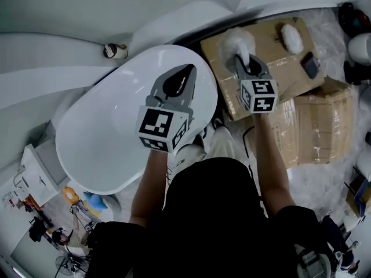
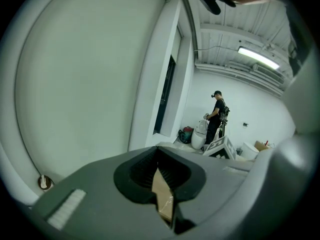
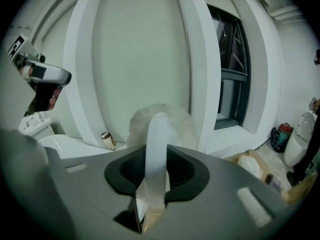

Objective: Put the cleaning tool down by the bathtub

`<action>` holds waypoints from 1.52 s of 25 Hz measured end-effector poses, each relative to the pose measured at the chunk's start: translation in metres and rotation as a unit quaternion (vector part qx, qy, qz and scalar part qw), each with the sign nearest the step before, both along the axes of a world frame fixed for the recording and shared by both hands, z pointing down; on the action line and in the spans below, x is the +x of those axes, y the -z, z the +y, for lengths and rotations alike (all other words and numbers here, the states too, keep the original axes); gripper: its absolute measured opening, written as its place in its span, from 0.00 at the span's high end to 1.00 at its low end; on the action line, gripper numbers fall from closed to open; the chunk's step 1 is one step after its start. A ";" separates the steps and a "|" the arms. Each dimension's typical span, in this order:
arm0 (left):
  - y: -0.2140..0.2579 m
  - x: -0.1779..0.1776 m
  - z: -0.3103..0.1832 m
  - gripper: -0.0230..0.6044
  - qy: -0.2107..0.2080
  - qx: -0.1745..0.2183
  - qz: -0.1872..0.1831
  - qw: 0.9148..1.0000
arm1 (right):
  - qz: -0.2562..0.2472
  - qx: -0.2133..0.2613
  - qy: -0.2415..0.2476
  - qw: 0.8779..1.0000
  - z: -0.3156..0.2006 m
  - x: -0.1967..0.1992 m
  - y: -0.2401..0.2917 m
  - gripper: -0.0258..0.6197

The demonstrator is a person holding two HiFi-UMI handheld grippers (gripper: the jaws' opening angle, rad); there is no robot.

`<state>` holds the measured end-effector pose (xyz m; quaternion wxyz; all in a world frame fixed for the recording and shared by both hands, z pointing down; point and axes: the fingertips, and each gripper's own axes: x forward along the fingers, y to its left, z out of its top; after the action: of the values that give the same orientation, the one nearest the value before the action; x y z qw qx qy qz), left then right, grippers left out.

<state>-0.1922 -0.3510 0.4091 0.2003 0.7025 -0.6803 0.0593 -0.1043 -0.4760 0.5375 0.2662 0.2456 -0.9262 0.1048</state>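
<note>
Small pale cylinder with a dark end (image 1: 115, 51): on the white ledge just behind the white oval bathtub (image 1: 98, 138), at its far rim.

Left gripper (image 1: 185, 73): over the right half of the bathtub, inside the rim line, pointing away from the person. Jaws closed to a thin slit with the tips meeting and no object gripped. Brown cardboard shows through the slit in the left gripper view.

Right gripper (image 1: 246, 63): just right of the bathtub, past its right rim, over the flattened brown cardboard sheet (image 1: 290, 83) on the floor. Jaws clamped on the translucent white flat handle of the cleaning tool (image 1: 237, 41). Handle runs straight out between the pads, with the white fluffy round head at its far end. Head is over the cardboard corner nearest the bathtub, close to the rim. Can't tell whether the head touches the cardboard.

Further right of the bathtub, on the same sheet: a second white fluffy pad (image 1: 291, 36) near the far edge, well apart from the held tool. A small dark flat object (image 1: 310, 64) lies just right of that pad.

Farthest right of the bathtub, past the sheet: taped brown cardboard boxes (image 1: 322, 126) on the floor.
</note>
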 end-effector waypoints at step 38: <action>-0.085 -0.034 -0.033 0.96 0.123 -0.090 0.011 0.988 | 0.134 -0.143 0.064 0.978 -0.065 -0.037 -0.262 0.81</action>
<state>-0.2263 -0.3836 0.4943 0.2762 0.5933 -0.7511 0.0873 -0.1412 -0.5415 0.7993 0.4267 0.1573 -0.8711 0.1856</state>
